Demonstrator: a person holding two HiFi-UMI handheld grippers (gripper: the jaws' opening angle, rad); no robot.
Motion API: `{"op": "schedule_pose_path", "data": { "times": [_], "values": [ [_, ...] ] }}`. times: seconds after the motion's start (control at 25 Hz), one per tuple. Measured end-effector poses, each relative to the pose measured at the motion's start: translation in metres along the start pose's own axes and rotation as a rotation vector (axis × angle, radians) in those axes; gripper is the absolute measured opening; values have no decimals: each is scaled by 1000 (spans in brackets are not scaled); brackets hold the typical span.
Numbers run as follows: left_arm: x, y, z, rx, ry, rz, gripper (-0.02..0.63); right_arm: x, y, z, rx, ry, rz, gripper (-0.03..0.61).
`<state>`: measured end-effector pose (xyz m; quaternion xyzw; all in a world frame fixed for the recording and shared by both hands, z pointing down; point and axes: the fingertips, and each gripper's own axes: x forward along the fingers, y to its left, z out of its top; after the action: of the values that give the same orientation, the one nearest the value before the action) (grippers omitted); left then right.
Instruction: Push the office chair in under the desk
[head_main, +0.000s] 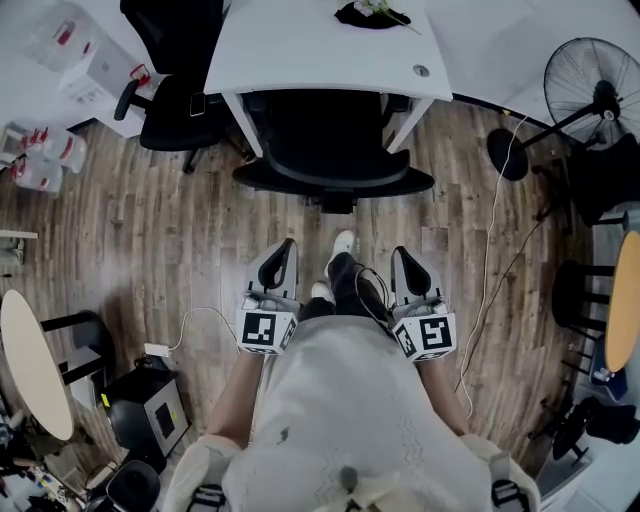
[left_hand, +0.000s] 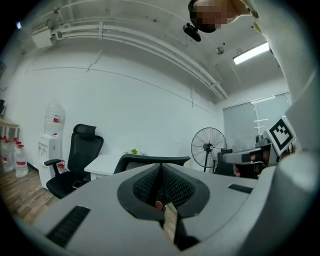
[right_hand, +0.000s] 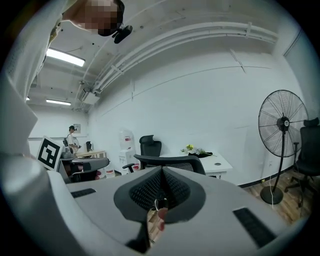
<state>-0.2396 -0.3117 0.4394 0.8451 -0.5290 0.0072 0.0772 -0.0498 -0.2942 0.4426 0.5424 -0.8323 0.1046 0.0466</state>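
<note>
The black mesh office chair (head_main: 330, 150) stands with its seat under the white desk (head_main: 300, 60); its curved backrest juts out past the desk's front edge. Both grippers hang low in front of the person's legs, well short of the chair and apart from it. My left gripper (head_main: 287, 247) is shut with nothing between its jaws. My right gripper (head_main: 402, 254) is shut and empty too. In the left gripper view the closed left gripper (left_hand: 161, 170) points at the chair's backrest (left_hand: 150, 160). The right gripper view shows the same chair (right_hand: 170, 159) beyond the closed right gripper (right_hand: 161, 172).
A second black chair (head_main: 170, 100) stands left of the desk. A pedestal fan (head_main: 597, 85) and its round base (head_main: 507, 153) are at the right, with a white cable (head_main: 490, 260) trailing over the wooden floor. A round table (head_main: 35, 360) and a black box (head_main: 150, 405) sit at the lower left.
</note>
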Motion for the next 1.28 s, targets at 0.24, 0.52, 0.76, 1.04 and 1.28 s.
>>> {"op": "schedule_pose_path", "data": {
  "times": [0.24,0.52,0.76,1.04,1.28],
  "values": [
    [-16,-17,32,14,-54,11,23,-19,4,28,0,-58,23,8],
    [-27,-35,79,26,-138,15,21,-50,0,85,-7,-167,30,8],
    [-39,-39,123,26,-205,36,21,-66,1,122,-61,-223,46,8],
    [-48,-45,159,69,-250,72,21,-74,1,146,-54,-258,50,8],
    [-52,-46,155,69,-240,74,21,-76,8,149,-71,-258,64,8]
  ]
}}
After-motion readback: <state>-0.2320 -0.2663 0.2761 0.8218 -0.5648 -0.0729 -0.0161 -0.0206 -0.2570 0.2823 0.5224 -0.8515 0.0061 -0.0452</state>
